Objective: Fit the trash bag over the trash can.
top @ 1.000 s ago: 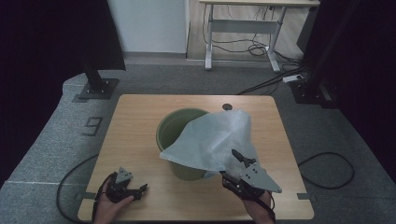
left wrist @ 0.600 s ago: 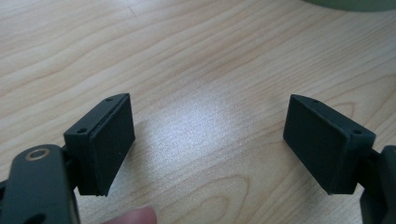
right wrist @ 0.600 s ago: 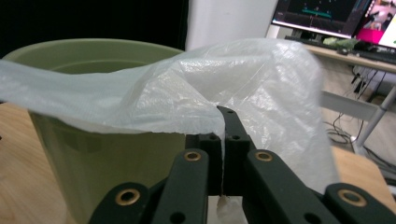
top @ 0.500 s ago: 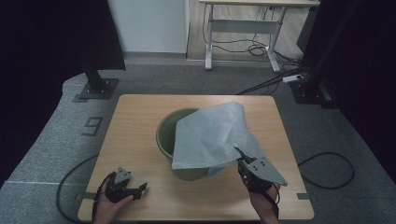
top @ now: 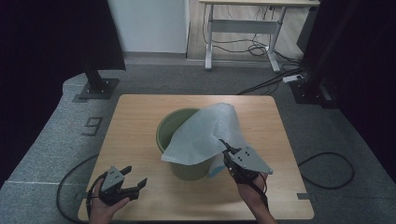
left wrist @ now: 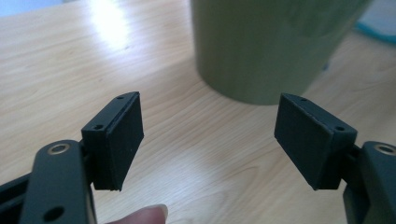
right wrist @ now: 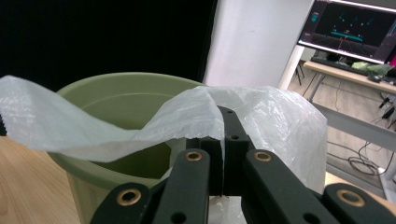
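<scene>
A green bucket [top: 169, 129] stands in the middle of the wooden table [top: 135, 112]. A white plastic bag [top: 205, 133] is draped over its right side and rim. My right gripper [top: 223, 145] is at the bucket's front right, shut on the bag's edge. In the right gripper view its jaws [right wrist: 224, 140] are pressed together with the bag [right wrist: 187, 116] pinched at their tips, above the bucket [right wrist: 121, 93]. My left gripper [top: 135, 176] hovers over the table's front left, open. Its jaws have just been closing a little, with nothing between the pads [left wrist: 123, 135]. It faces the bucket [left wrist: 266, 46].
A teal-edged bit of plastic [top: 215, 171] lies by the bucket's base. Bare tabletop [left wrist: 93, 56] stretches left of the bucket. A desk frame with cables [top: 243, 28] stands on the floor behind the table, and a lit monitor [right wrist: 355, 28] is off to the right.
The right gripper has shut on the bag's edge and lifted it toward the bucket. The bag has drawn in narrower over the bucket's right side. The left gripper has risen slightly.
</scene>
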The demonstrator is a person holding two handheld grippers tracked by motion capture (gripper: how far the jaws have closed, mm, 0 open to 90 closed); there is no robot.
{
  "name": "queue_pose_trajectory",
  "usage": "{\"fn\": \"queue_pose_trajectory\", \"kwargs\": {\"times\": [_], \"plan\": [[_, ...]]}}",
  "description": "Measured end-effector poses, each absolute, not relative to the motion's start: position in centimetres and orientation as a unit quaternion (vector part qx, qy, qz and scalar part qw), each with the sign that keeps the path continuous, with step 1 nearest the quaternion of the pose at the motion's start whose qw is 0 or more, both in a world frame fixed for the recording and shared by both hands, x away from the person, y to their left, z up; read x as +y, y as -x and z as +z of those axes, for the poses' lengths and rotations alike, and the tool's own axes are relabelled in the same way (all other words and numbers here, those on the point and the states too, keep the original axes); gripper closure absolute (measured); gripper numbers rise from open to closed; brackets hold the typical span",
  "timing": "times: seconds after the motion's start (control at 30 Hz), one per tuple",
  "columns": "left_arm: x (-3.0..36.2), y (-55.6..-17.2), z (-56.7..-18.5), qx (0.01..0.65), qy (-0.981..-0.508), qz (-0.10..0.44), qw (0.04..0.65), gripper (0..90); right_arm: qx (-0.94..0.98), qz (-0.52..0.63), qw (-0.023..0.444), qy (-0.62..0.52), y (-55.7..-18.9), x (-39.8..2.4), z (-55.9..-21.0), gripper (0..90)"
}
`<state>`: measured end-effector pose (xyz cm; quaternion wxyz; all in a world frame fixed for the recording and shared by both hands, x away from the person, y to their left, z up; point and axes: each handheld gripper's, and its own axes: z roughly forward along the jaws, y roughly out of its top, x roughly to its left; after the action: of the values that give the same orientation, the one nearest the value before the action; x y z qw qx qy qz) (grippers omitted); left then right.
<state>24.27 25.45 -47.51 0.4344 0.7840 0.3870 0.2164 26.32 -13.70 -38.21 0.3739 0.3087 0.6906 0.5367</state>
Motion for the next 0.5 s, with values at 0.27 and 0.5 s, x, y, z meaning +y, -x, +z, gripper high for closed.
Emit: {"fn": "queue_pose_trajectory", "kwargs": {"times": [0.27, 0.5], "plan": [[24.0, -23.7, -44.7, 0.352, -0.791, 0.194, 0.462, 26.5, 0.691, 0.537, 0.37, -0.312, -26.5, -14.5, -37.7, 88.7], [20.2, -23.7, -40.5, 0.296, -0.805, 0.198, 0.474, 27.8, 0.694, 0.54, 0.365, -0.305, -26.5, -14.2, -37.3, 88.7]]}}
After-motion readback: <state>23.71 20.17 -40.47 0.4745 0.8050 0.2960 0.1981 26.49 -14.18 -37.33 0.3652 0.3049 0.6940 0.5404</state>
